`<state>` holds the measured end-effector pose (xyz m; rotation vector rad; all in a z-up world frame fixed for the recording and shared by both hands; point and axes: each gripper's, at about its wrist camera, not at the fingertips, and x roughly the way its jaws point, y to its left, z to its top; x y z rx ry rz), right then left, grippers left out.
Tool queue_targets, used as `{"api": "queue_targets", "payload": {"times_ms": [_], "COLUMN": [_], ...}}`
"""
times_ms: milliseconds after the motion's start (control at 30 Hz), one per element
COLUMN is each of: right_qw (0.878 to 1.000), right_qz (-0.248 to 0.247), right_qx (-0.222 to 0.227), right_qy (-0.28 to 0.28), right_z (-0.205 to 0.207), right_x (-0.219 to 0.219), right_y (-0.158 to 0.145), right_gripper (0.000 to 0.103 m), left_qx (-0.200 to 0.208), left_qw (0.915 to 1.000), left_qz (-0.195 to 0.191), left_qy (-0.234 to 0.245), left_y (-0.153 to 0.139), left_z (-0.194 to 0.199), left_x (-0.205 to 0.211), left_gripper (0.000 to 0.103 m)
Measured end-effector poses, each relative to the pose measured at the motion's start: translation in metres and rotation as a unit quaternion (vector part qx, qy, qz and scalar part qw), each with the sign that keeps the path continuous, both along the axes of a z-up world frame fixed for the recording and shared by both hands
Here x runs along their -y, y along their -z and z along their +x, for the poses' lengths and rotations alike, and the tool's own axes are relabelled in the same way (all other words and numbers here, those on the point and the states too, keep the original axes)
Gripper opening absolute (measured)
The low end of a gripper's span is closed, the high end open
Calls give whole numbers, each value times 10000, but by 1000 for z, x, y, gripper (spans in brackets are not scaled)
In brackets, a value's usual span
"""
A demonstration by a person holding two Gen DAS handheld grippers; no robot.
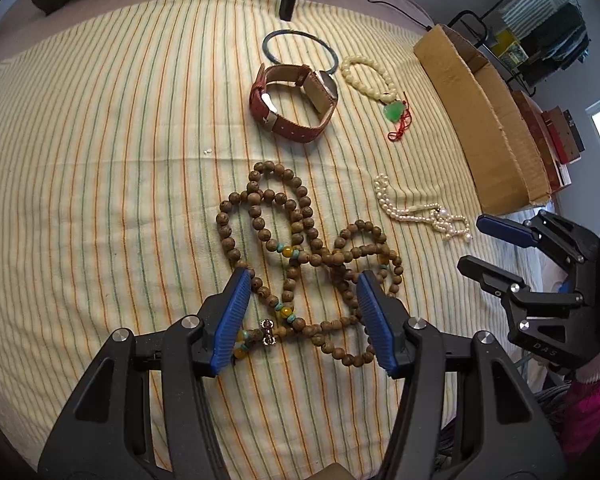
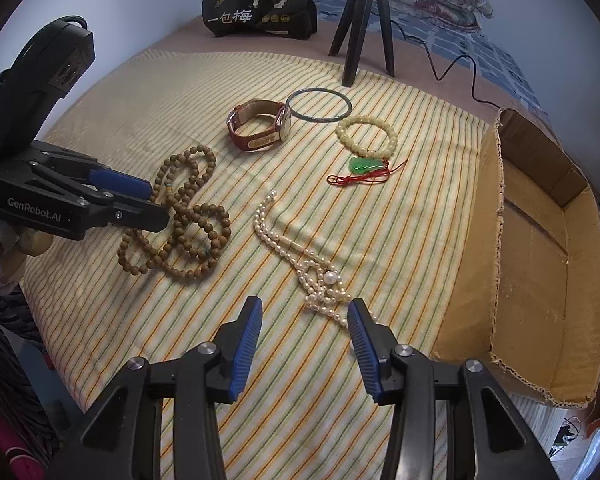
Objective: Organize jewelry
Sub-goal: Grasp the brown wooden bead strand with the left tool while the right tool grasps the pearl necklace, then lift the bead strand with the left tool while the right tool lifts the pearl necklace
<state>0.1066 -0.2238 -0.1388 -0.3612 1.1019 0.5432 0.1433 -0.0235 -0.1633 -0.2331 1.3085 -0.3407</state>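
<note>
Left tool [image 1: 303, 280] is gaping, straddling the limp, tangle-prone wooden bead strand [image 1: 300, 248]; best pinching bunched loops. Right tool [image 2: 304, 312] is hanging released.

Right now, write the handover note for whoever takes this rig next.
Left gripper: open, low over the wooden beads, jaws either side of the strand, nothing gripped.
Right gripper: open, empty, near the pearl necklace, whose end lies by the right finger.
All on the striped cloth: wooden beads near left, pearls near right; farther back the watch, bangle and cream bracelet with its green pendant.
Cardboard box sits at the right edge; what shows of its inside is bare.
Done: nothing visibly put away.
Left: all five pieces, probably into the box; beads look like the first pick.
</note>
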Motion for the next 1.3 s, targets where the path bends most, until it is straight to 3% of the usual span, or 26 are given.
{"api": "queue_targets", "payload": {"times_ms": [300,600,733,1000,1200,1300], "right_qw": [9998,9993,9992,9989,9993,9997], "right_qz": [-164,-245,-235,-229,-154,-52], "right_qx": [-71,-283,-321,-393,-328,-237], "right_qy": [-15,39,-33,-78,22,34], "right_z": [13,24,23,18,14,11], "right_x": [-8,-8,-12,-11,-7,-5], "right_y": [12,27,27,27,22,13], "right_gripper": [46,41,27,12,1,1], "left_qx": [-52,65,66,46,-59,-18], "left_qw": [9999,9998,9998,9998,9998,9997], "left_qz": [-81,141,174,207,24,-36], "left_qy": [-26,122,67,-69,-214,-247], "left_y": [0,4,5,8,8,2], "left_z": [5,7,10,11,10,9], "left_x": [7,17,15,2,-10,-13], "left_gripper": [57,57,44,14,5,3]}}
